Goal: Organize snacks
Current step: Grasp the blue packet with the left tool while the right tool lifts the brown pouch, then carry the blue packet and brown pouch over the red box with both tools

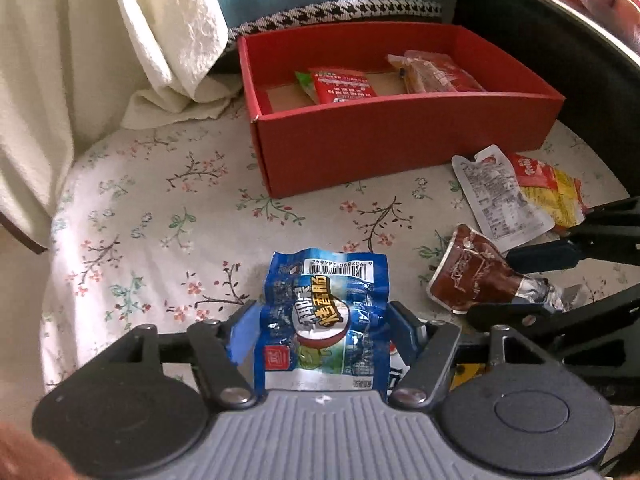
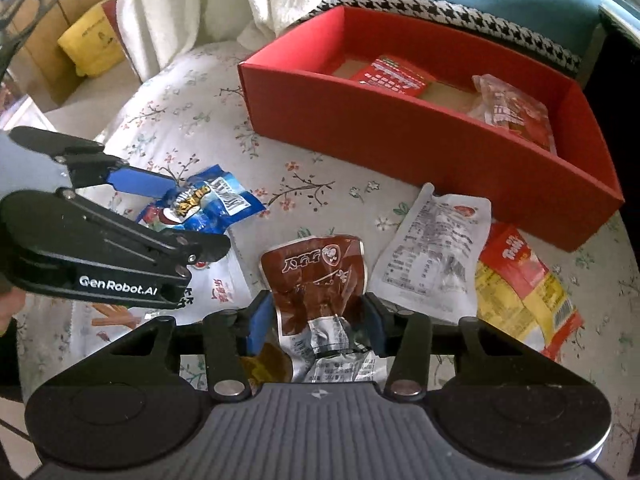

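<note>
Left wrist view had the left gripper [image 1: 322, 320] clamped on a blue snack packet [image 1: 324, 312], blue pads pressed against both of its sides, packet crumpled between them with its barcode end pointing away from the camera. Right wrist view showed the same on the other side: right gripper [image 2: 318, 316] closed on a brown foil snack pouch [image 2: 316, 280], fingers narrow, pouch pinched at its silver lower end. I couldn't tell whether either packet was lifted or resting on the floral tablecloth [image 1: 160, 220]. The red cardboard box [image 1: 400, 140] sat at the far side of the cloth, open-topped, already holding a red packet [image 1: 344, 86] toward its left end and a clear-wrapped red snack [image 1: 436, 72] toward its right. Loose on the cloth near the box's right corner: a white pouch [image 2: 436, 244] face down and, just beside it, a red-and-yellow packet [image 2: 524, 284]. A white packet with an orange print [image 2: 120, 312] lay under the left gripper in the right view. Judged step: both grasps made, transfer to the box pending. Next move likely calls for carrying each packet over the box's near wall and releasing into the bare floor between the two items inside; the grippers were close together, so going one at a time would avoid a clash. Three loose packets would remain after that.
</note>
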### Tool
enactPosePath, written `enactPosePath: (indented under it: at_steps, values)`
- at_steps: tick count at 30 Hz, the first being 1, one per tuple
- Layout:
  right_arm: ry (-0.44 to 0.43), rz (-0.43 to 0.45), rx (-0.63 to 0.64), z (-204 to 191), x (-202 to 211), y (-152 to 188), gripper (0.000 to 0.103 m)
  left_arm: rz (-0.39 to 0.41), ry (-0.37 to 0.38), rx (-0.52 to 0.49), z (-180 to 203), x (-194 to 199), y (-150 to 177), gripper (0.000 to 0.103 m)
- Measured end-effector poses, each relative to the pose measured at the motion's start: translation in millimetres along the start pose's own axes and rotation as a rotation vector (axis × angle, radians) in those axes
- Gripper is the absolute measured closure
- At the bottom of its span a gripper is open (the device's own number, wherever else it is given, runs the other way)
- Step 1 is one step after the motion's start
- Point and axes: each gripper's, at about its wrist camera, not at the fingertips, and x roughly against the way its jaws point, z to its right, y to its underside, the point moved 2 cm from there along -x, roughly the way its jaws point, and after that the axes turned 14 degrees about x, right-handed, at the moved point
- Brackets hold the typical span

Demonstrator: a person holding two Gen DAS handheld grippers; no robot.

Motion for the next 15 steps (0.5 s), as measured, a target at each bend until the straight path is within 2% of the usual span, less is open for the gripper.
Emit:
enactPosePath:
  at_steps: [7, 8, 15]
  values:
    - [0.010, 0.087, -0.073, 11.7, 26.4, -2.6, 0.056, 0.018, 0.020, 0.033, 6.6, 10.3, -0.8, 0.042]
    - [0.017, 0.091, -0.083, 13.3, 28.1, -2.1, 0.061, 0.021, 0.022, 0.040, 6.8, 11.8, -1.9, 0.042]
    - [0.039, 0.049, -0.123, 24.1, 16.8, 10.2, 0.062, 0.007, 0.034, 0.071, 2.1, 11.7, -1.2, 0.042]
